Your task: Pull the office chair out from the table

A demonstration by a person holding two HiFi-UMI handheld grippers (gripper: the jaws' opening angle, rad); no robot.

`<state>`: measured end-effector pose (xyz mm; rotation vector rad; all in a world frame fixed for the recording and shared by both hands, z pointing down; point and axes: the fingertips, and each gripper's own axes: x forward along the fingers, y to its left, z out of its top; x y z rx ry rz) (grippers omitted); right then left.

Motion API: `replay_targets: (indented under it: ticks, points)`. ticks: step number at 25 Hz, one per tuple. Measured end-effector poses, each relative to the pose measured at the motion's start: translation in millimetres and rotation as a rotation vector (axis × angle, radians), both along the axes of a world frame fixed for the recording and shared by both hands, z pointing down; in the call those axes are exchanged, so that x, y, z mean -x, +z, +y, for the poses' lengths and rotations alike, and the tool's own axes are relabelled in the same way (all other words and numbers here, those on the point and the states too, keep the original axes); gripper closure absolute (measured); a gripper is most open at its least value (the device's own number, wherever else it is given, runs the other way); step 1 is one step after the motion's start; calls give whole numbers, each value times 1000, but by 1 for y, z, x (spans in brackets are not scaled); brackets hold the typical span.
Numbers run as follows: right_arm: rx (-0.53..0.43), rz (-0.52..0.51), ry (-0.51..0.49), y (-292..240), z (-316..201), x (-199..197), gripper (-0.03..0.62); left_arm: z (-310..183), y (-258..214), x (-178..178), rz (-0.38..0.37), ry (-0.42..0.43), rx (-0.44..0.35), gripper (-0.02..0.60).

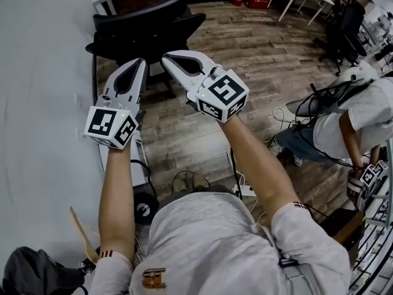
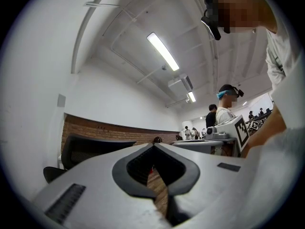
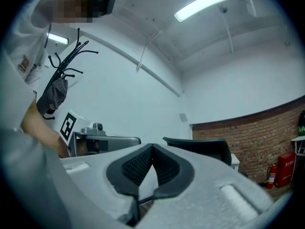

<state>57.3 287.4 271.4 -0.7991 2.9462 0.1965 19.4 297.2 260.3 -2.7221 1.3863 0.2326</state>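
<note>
Jaws closed, nothing gripped: left tool (image 1: 142,62), right tool (image 1: 166,58), side by side, tips toward 12 o'clock. Black office chair (image 1: 147,20) just beyond tips, white table (image 1: 43,103) at 9 o'clock.

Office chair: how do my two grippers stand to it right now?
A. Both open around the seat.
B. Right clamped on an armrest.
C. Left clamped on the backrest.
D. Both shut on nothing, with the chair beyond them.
D: the fingers of the left gripper and the right gripper meet with nothing between them, and the office chair stands beyond both, ungripped.
</note>
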Motion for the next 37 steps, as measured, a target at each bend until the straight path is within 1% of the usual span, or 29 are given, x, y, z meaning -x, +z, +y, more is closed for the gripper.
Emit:
replay_targets:
  ticks: [7,13,19,24,32,37]
  points:
    - [-3,17,-1,-2,-1,4,592,-4,-2,0,0,15,-17,581]
    - [-1,29,0,-1,-3,3,592,-1,-3,-1,-2,7,6,581]
    - [-2,34,-11,0,2,8,594,1,-2,1,-1,13,-11,581]
    - [0,35,-16,1,2,6,592,1,-2,-1,0,9,7,581]
    - [3,35,-13,2,1,4,594,-1,0,-3,0,22,-12,581]
    - [6,34,-15,2,2,2,594,0,-1,-6,2,21,-6,581]
